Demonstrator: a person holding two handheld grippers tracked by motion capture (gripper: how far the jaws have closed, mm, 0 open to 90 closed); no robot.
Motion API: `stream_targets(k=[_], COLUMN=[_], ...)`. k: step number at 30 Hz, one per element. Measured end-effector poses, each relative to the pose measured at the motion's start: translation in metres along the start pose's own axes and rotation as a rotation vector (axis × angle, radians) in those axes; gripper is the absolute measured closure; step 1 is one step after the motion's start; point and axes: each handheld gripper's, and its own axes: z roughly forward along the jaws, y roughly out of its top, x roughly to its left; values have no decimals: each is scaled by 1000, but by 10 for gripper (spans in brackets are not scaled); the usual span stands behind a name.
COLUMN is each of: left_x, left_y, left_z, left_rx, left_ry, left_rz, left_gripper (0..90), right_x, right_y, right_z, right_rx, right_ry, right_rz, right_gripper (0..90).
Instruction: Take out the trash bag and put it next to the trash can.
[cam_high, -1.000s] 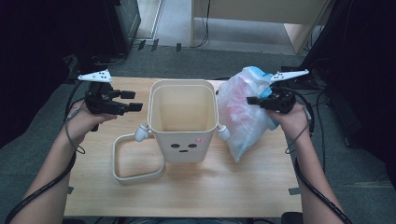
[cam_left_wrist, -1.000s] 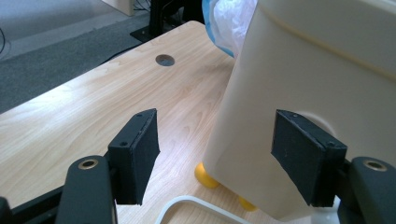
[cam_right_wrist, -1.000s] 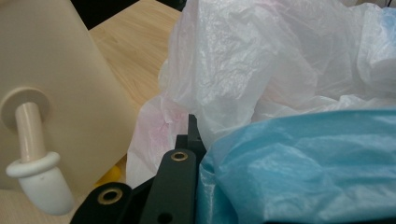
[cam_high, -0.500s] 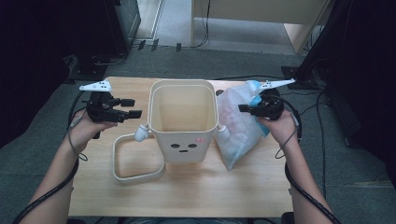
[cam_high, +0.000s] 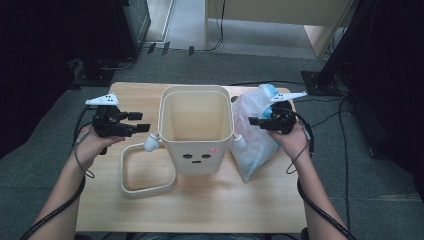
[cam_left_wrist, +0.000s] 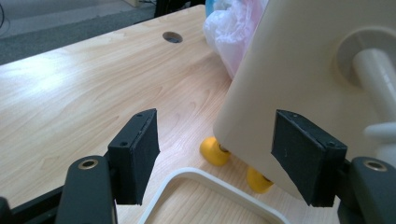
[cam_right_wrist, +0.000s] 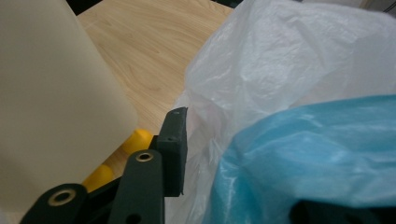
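On the left of the tabletop (cam_high: 210, 200), the left hand-held gripper (cam_high: 142, 127) hovers with its jaws spread wide and empty, just beside the left wall of the cream bin (cam_high: 196, 129). The bin stands upright at the middle on yellow feet (cam_left_wrist: 214, 150), its loop-shaped handle (cam_high: 145, 170) lying flat at near left. On the right, the right hand-held gripper (cam_high: 254, 120) clamps the white plastic bag (cam_high: 250, 145), which rests just beside the bin's right wall.
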Motion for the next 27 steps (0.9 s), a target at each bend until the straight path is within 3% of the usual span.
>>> stream_targets(k=[10,27], left_x=[4,10], left_y=[-12,-29], left_z=[3,8], left_rx=[-7,3], left_ry=[6,36], left_rz=[-20,-32], left_gripper=[314,314], right_x=[2,2], right_y=[-12,-31], right_z=[18,42], right_rx=[-27,-61], right_ry=[-25,-58], right_rz=[27,58], right_gripper=[502,447])
